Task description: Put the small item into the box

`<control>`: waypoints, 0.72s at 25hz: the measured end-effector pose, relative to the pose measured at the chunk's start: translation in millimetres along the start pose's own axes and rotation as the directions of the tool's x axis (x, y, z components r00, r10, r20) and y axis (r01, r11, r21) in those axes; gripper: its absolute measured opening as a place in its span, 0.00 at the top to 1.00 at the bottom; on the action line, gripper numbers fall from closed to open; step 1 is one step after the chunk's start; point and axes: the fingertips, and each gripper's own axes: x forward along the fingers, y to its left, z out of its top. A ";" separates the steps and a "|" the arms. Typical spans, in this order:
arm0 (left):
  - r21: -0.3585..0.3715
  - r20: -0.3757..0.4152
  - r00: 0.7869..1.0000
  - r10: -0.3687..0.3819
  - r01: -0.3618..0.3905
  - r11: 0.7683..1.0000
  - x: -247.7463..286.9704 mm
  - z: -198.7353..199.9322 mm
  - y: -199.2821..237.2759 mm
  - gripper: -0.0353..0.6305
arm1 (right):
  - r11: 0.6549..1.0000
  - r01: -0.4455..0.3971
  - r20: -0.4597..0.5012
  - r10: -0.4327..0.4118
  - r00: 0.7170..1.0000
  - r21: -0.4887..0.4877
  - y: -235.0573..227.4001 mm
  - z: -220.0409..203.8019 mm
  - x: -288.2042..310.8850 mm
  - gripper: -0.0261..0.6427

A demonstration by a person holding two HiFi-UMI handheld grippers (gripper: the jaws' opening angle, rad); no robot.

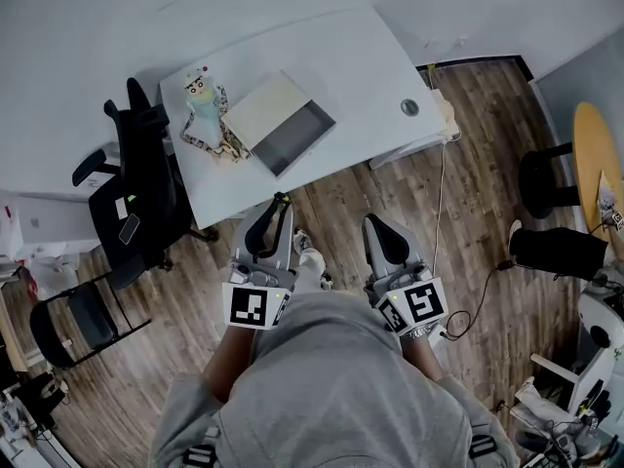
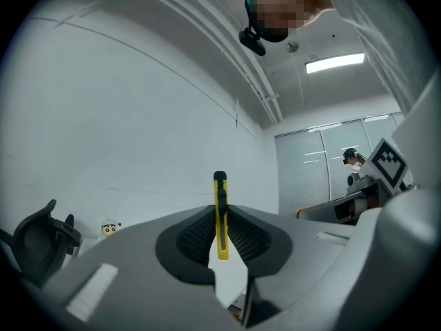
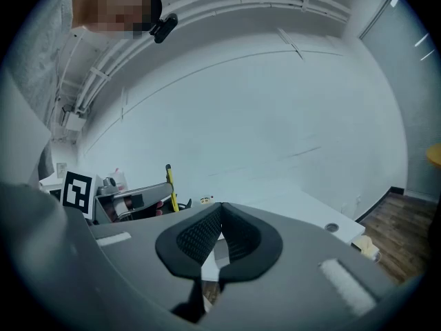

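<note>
A slim yellow utility knife with a black slider and black tip stands upright, clamped between the jaws of the left gripper above the floor. The flat box lies open on the white table, its dark grey inside showing beside a white panel.

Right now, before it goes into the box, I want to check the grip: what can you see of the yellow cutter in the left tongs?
The cutter is a slim yellow utility knife, plastic by its look, with a black slider and black top end. It stands upright, pinched between the ribbed black pads of the left tongs, its top rising above them. No blade shows. Only the pads touch it.
</note>
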 end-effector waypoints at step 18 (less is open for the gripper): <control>-0.001 0.034 0.999 0.011 -0.011 1.000 60.1 3.7 60.3 0.86 | 0.999 -0.010 0.010 0.010 1.000 -0.046 -15.2 32.9 88.1 0.94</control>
